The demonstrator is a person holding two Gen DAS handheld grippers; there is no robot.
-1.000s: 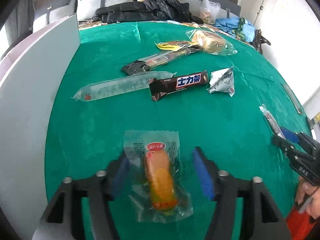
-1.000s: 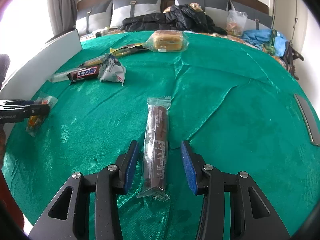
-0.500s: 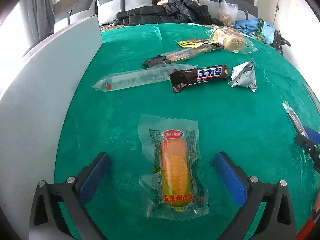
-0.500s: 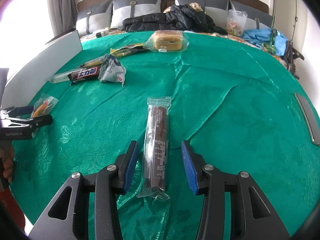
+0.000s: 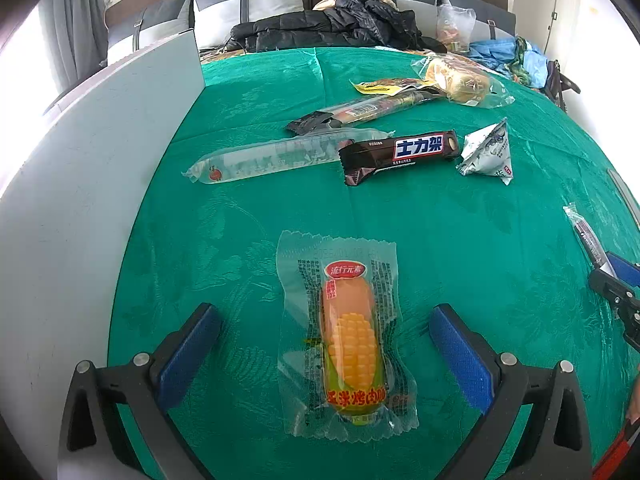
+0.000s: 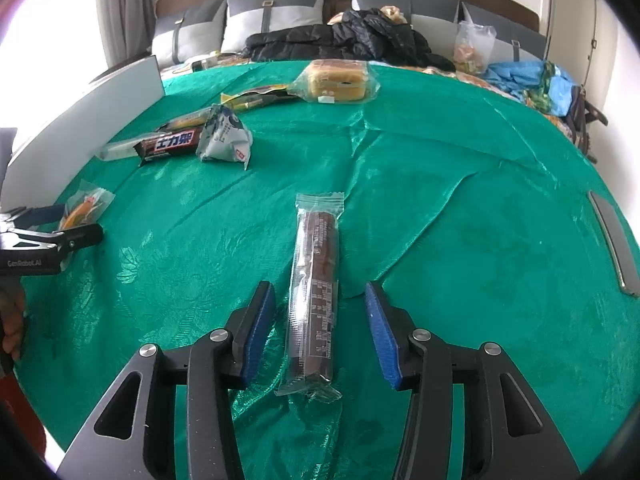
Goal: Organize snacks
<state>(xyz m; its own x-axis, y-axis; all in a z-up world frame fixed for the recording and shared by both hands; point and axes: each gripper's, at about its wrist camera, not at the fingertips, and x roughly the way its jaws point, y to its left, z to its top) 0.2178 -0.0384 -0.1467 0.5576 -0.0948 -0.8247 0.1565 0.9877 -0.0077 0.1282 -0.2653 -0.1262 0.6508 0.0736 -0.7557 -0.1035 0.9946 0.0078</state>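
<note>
A corn-sausage packet (image 5: 348, 344) lies flat on the green cloth (image 5: 460, 240). My left gripper (image 5: 324, 316) stands wide open around it, both blue pads well clear of the wrapper. A long brown snack bar (image 6: 316, 280) in a clear wrapper lies lengthwise between the fingers of my right gripper (image 6: 319, 296). Its jaws are opening and the pads do not touch the bar. The right gripper's tips (image 5: 612, 280) show at the right edge of the left wrist view, the left gripper (image 6: 60, 228) at the left edge of the right wrist view.
Further back lie a dark chocolate bar (image 5: 400, 152), a clear sausage tube (image 5: 272, 158), a triangular silver packet (image 5: 488, 152), a dark stick snack (image 5: 360, 110) and wrapped bread (image 5: 460, 80). A white board (image 5: 100, 160) stands along the left. A grey strip (image 6: 612, 240) lies at the right.
The left jaws have spread from close beside the corn packet to fully wide, and the packet stays on the cloth. The right jaws have widened a little around the brown bar.
</note>
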